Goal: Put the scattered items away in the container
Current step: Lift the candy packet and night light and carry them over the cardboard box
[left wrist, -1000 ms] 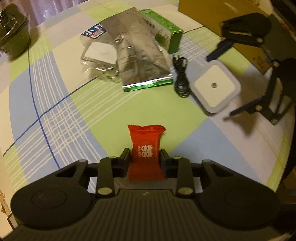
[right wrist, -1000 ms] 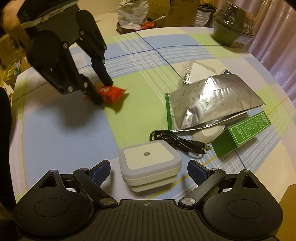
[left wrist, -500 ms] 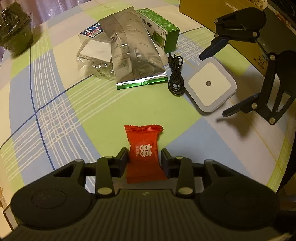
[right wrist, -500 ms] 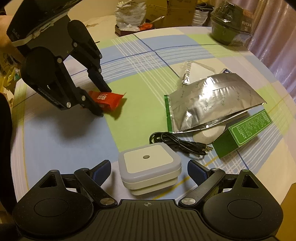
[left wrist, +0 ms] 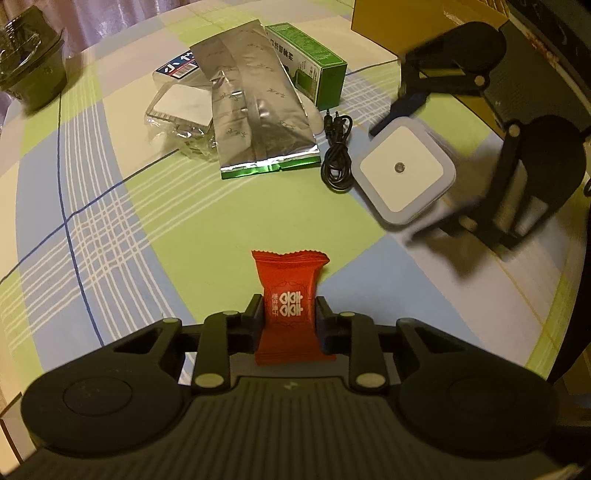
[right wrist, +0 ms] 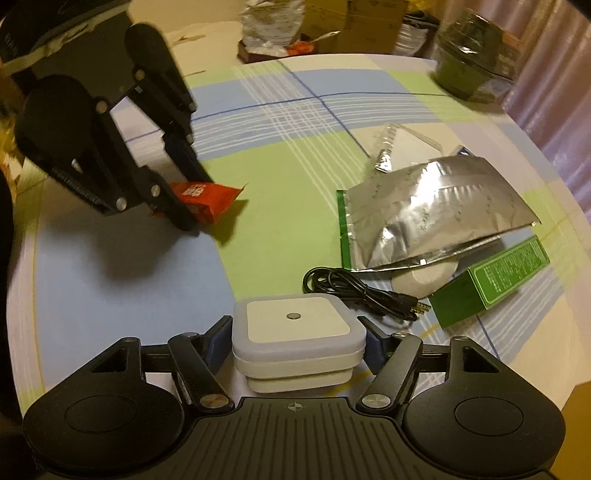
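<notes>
The left tongs (left wrist: 290,314) are closing on the red candy packet (left wrist: 289,302), which is pinched between them, low over the worktop (left wrist: 110,229). The right tongs (right wrist: 297,341) are closing too, and their blue pads touch both sides of the white square box (right wrist: 297,332).

Further off lie a black cable (left wrist: 334,162), a silver bag (left wrist: 258,114) and a green box (left wrist: 310,77). The brown cardboard box (left wrist: 376,26) sits at the far edge.

The packet is soft and slippery, so it could slide out. The white box has round corners, so it might twist and drop.
</notes>
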